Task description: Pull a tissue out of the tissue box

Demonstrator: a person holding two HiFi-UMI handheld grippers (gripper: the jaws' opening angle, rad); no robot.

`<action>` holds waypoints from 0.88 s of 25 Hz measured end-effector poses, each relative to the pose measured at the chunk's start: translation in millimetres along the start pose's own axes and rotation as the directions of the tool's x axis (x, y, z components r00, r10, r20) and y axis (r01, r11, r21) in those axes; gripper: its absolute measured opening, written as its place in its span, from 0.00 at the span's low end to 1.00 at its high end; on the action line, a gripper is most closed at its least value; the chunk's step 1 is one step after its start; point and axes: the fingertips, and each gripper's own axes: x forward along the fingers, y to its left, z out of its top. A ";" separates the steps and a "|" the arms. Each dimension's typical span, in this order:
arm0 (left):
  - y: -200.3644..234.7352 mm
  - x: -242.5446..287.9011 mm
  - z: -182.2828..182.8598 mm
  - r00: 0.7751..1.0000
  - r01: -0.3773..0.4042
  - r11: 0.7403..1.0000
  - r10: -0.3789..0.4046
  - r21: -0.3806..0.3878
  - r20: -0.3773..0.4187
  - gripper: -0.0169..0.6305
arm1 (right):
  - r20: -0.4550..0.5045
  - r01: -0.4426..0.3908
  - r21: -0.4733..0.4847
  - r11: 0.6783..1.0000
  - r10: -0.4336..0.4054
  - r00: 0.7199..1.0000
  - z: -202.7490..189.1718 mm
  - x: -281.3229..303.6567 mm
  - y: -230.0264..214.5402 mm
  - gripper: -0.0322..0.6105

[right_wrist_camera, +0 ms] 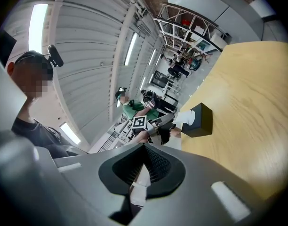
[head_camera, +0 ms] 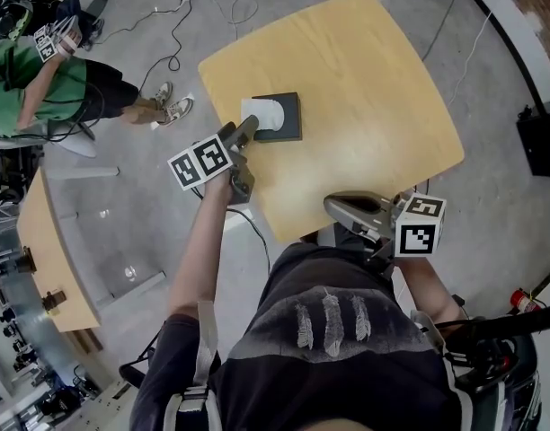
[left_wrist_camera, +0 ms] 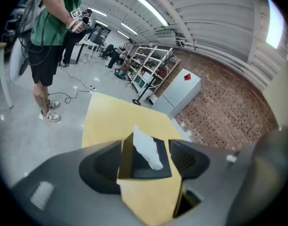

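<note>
bright overhead striplights, fisheye-warped edges

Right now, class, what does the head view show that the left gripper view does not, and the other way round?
Only the head view shows the right gripper with its marker cube, and the wearer's dark shirt.

Only the left gripper view shows the brick wall, the metal shelves and a white cabinet.

Both show the wooden table, the black tissue box with a white tissue sticking up, the left gripper with jaws apart near it, and a person in a green shirt.
</note>
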 end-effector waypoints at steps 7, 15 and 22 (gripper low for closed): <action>6.3 16.1 -7.6 0.999 0.019 0.998 -0.022 -0.056 -0.046 0.45 | 0.000 0.017 0.016 1.000 -0.017 1.000 -2.4 1.1 -3.1 0.05; 14.3 15.0 -10.5 0.999 0.013 0.995 -0.017 -0.095 -0.039 0.11 | -0.009 0.028 0.003 1.000 -0.028 1.000 -5.4 -1.4 -5.9 0.05; 3.7 12.1 -2.2 0.999 0.048 0.995 -0.049 -0.083 -0.009 0.03 | -0.016 0.031 0.001 1.000 -0.031 0.999 -4.9 -2.7 -6.1 0.05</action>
